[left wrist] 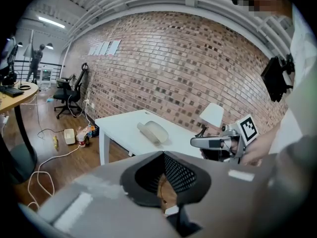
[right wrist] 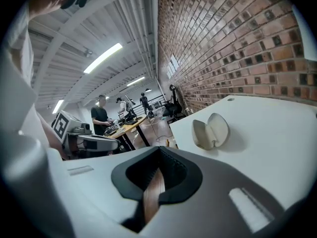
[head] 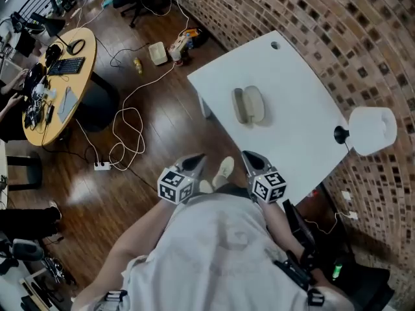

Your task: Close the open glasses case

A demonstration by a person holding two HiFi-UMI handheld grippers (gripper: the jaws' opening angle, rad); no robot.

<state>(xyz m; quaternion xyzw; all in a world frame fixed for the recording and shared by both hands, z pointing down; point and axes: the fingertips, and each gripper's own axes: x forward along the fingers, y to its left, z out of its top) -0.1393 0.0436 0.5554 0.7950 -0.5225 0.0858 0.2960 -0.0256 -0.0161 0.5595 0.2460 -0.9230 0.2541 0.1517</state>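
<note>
Nothing of the closing is done yet, by the look of it; the glasses case (head: 248, 104) lies open on the white table (head: 292, 89), about the middle of the tabletop, its two pale shells spread apart like a clam with the hollows showing; in the right gripper view the case (right wrist: 210, 131) stands with both halves gaping, and no gripper touches it

I judge this to be the approach; both tools are held off the table, over the wooden floor on the side of the table away from the brick wall, well apart from the case; all of the work is left: reaching over the tabletop, getting one shell under a fingertip and folding it onto the other until it shuts

The left gripper (head: 194, 162) has its jaws clenched, tips meeting in front of its own camera (left wrist: 163, 155) with nothing between them; only floor shows through the loop behind the tips; the right gripper (head: 253, 157) is likewise clamped together and empty, its tips closed (right wrist: 158, 150) and pointing toward the table with the case beyond them; neither holds or touches anything

With jaws closed like this, a push on the lid seems a likelier way in than a pinch, though that is only a guess from the pose
</note>
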